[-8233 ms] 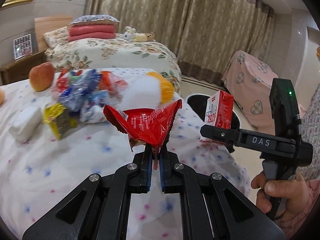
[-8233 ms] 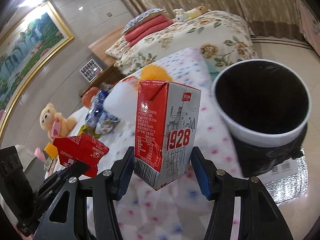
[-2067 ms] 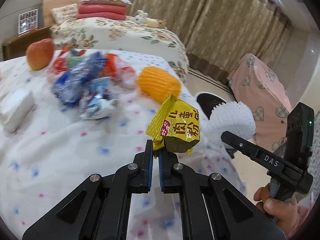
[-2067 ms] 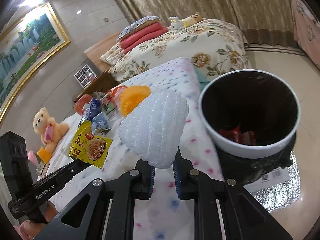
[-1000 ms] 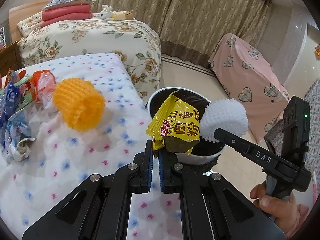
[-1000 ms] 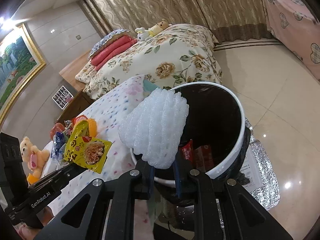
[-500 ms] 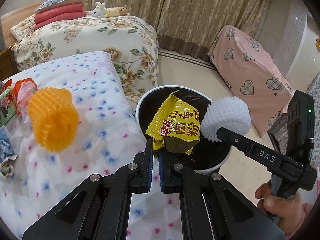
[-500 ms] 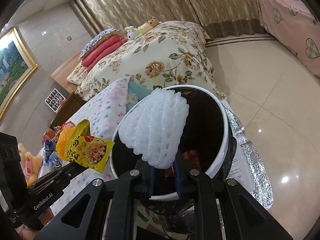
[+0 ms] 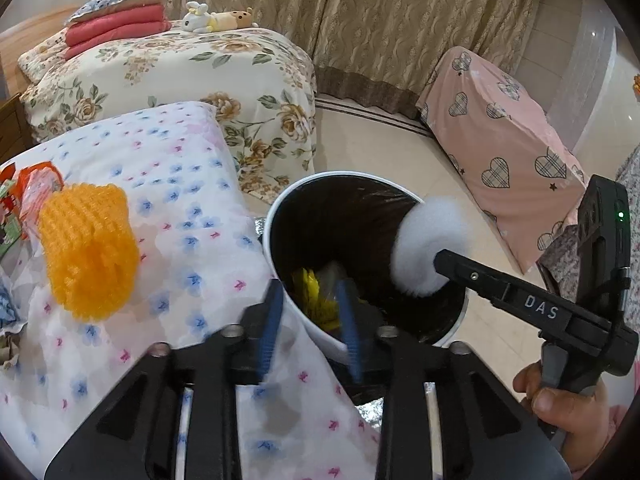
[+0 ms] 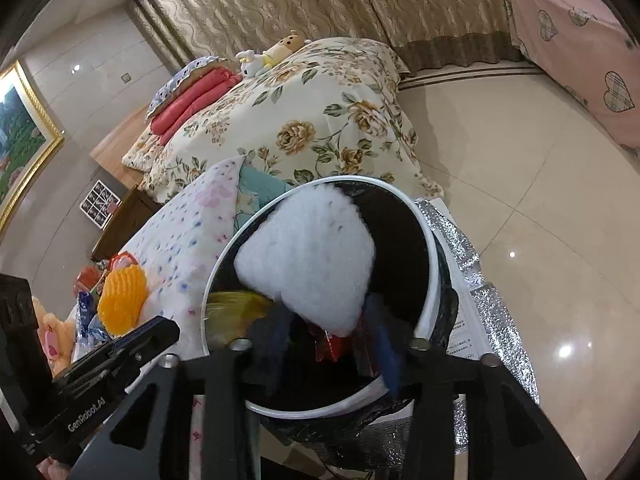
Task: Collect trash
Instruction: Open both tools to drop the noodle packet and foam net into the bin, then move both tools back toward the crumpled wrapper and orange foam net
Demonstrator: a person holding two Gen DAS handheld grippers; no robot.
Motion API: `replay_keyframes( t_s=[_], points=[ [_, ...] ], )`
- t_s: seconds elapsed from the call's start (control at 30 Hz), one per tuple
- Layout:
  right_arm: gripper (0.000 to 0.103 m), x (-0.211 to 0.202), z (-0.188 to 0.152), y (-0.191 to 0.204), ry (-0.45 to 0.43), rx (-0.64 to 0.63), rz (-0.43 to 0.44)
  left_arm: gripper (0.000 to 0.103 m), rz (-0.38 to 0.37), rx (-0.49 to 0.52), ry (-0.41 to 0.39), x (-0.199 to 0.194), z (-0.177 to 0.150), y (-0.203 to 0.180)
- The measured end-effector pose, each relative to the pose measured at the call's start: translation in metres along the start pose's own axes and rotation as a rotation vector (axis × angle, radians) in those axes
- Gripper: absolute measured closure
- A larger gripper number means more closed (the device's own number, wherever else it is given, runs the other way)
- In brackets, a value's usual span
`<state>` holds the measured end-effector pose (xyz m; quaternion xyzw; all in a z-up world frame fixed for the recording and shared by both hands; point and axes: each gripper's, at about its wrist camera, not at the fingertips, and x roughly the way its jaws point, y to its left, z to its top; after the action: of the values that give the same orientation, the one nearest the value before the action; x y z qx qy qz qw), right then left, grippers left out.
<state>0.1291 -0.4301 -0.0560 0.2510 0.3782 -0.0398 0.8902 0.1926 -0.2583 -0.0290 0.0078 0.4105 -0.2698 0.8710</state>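
Observation:
A white-rimmed trash bin with a black liner stands on the floor beside the dotted tablecloth. My left gripper hangs over its near rim, jaws opening, with nothing pressed between the blurred blue pads. The yellow snack packet is dropping inside the bin, free of the pads. My right gripper is also over the bin, jaws opening. The white foam net sits loose just above its spread pads, blurred. Red wrappers lie at the bin's bottom. An orange foam net rests on the cloth.
More wrappers lie at the cloth's left edge. A floral bed stands behind, and pink heart-print covered furniture is at the right. Silver foil and paper lie under the bin. A person's hand holds the right gripper.
Both pairs of jaws have parted. The yellow packet has left the left gripper and dropped into the bin. The white foam net has come loose from the right pads.

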Motion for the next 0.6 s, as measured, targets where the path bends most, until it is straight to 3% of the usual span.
replay_keyframes(
  t_s=[0.23,0.4,0.6],
  points=[
    [0.045,-0.009,-0.007,0.001,-0.021,0.024,0.017,0.072,0.000,-0.042,-0.013,-0.019,-0.014,0.012],
    [0.030,-0.010,-0.015,0.016,-0.022,0.006,0.044,0.062,0.019,-0.067,-0.042,-0.039,-0.027,0.024],
    [0.021,-0.012,-0.029,0.042,-0.019,-0.032,0.083,0.045,0.050,-0.121,-0.060,-0.062,-0.046,0.045]
  ],
)
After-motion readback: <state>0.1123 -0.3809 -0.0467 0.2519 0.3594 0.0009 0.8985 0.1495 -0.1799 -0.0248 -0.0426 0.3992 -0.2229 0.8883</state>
